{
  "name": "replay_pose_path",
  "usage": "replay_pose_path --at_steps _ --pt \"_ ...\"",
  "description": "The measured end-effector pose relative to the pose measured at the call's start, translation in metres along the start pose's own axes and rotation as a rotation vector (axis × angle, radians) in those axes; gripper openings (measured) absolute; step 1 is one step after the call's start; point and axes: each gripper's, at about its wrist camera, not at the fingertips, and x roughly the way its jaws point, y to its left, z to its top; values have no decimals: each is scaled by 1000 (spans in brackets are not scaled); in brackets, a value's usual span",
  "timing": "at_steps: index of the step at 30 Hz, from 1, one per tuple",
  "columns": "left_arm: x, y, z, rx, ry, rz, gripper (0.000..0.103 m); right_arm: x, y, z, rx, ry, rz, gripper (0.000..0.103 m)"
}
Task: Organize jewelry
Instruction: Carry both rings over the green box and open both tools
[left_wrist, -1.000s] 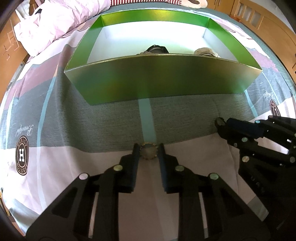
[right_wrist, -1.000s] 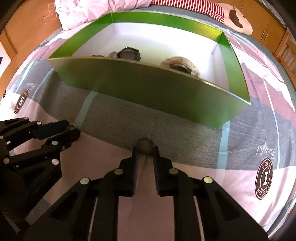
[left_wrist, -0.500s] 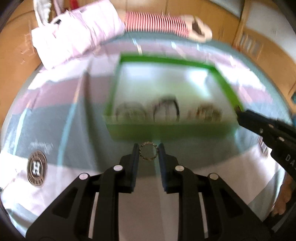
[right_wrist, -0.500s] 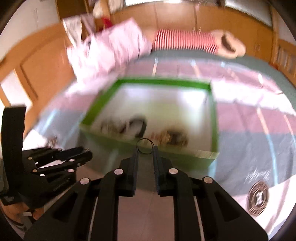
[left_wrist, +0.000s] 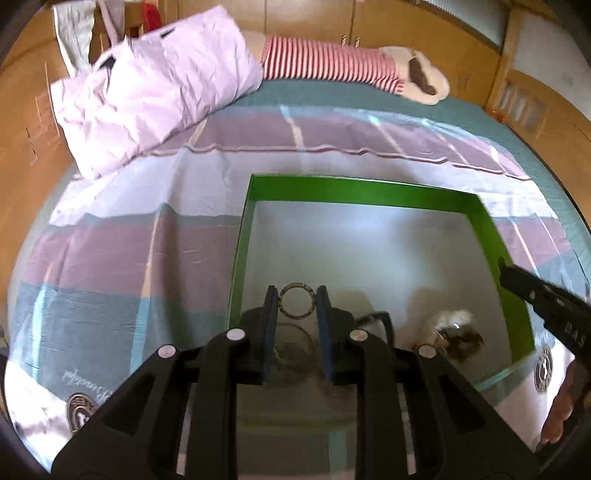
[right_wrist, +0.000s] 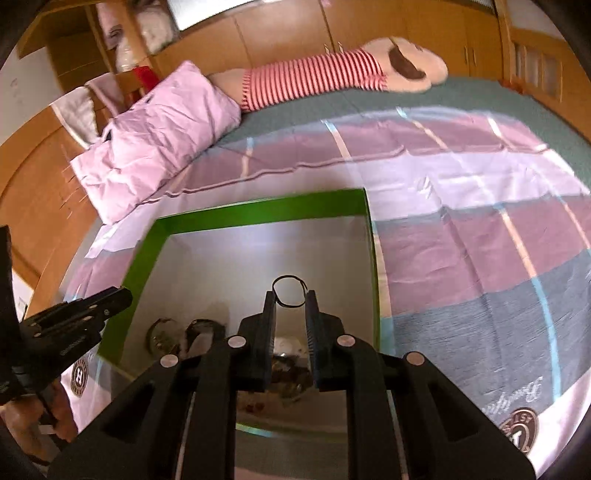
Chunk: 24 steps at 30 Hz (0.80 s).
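Observation:
My left gripper (left_wrist: 296, 301) is shut on a small beaded ring bracelet (left_wrist: 284, 311), held in the air over the green box (left_wrist: 354, 190). A thin dark hoop (right_wrist: 274, 286) is pinched between the pads of my right gripper (right_wrist: 290, 303), also above the green box (right_wrist: 258, 212). On the white floor of the box lie several pieces of jewelry: a dark band (left_wrist: 380, 319) and a furry-looking piece (left_wrist: 456, 332) in the left wrist view, a round piece (right_wrist: 160, 334) and a dark band (right_wrist: 205, 328) in the right wrist view. Each view shows the other gripper at its edge (left_wrist: 546, 306) (right_wrist: 70, 321).
The box sits on a bed with a pink, grey and white striped cover (left_wrist: 122, 251). A pink pillow (left_wrist: 147, 88) and a plush toy in a red-striped shirt (left_wrist: 332, 68) lie at the head. Wooden cupboards (right_wrist: 295, 33) line the room behind.
Both grippers rose from the bedcover in front of the box and moved forward over it, each carrying its ring. The box's inside is now seen from above.

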Motion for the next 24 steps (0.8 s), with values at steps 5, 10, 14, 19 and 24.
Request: replay_pose_path --at_steps 5,10,14,19,24 --pt "24 -3 8 -1 21 -24 27 27 -2 1 -22 66 -25 16" --pt "14 -6 8 11 -11 11 71 7 -7 2 58 38 8 47" --pt "-18 -8 5 -8 -36 18 74 -34 0 -2 63 -15 23 73" --pt "-69 -16 -26 16 -121 57 94 -73 17 -12 1 -98 -31 100" --pt "-87 -24 -52 73 -183 65 101 -63 33 -21 -69 -40 -55 102"
